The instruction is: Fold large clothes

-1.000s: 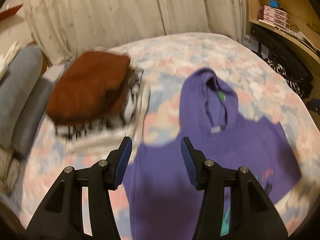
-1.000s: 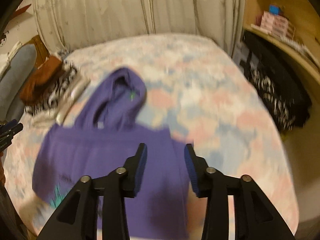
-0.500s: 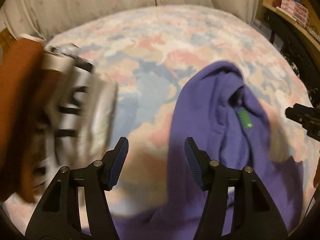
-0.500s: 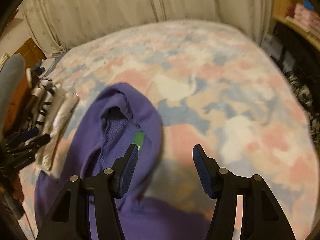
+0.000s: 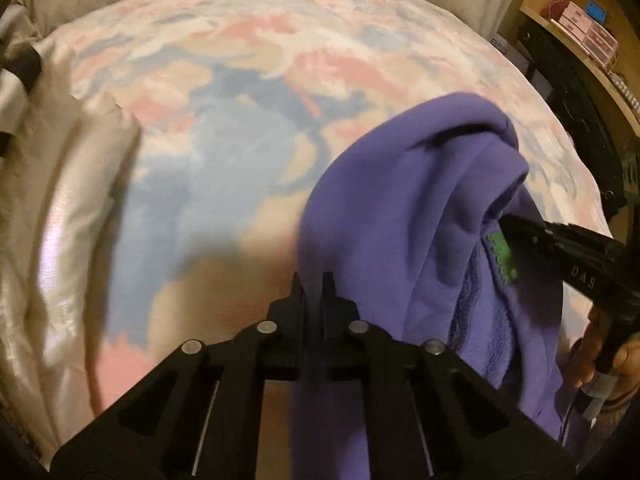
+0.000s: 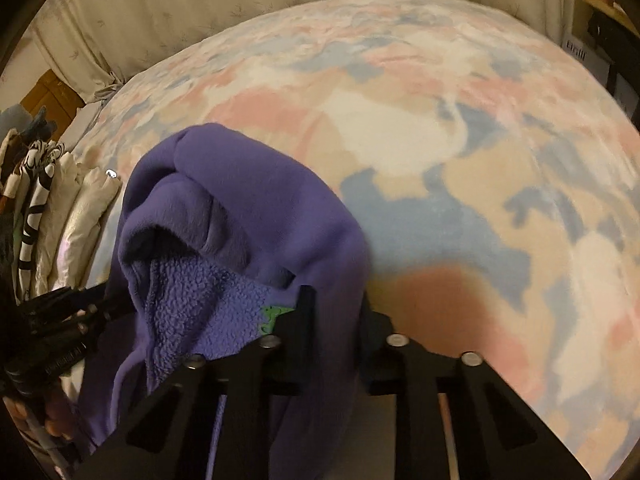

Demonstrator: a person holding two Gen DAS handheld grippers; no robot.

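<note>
A purple fleece hoodie [image 5: 400, 184] lies on the pastel patchwork bedspread [image 5: 240, 80], hood nearest me, its green neck label [image 5: 502, 258] showing inside. My left gripper [image 5: 314, 286] is shut on the hood's left edge, and the cloth runs down between its jaws. In the right wrist view the hoodie [image 6: 248, 200] bunches up around my right gripper [image 6: 334, 300], which is shut on the hood's right side beside the label [image 6: 274, 314]. Each gripper shows in the other's view: the right gripper [image 5: 506, 224] at the hood opening, the left gripper [image 6: 100, 300] at the hood's far side.
A stack of folded clothes [image 5: 68, 200] with a cream shiny garment on top sits left of the hood; a zebra-striped piece [image 6: 34, 184] shows in it. Curtains [image 6: 200, 12] hang behind the bed. A wooden shelf [image 5: 580, 28] with boxes stands at the right. A hand [image 5: 628, 356] holds the right gripper.
Both grippers came down and forward from over the hoodie's body to the hood. Their jaws were open in the earlier frames and now pinch the hood's two sides, which have bunched up.
</note>
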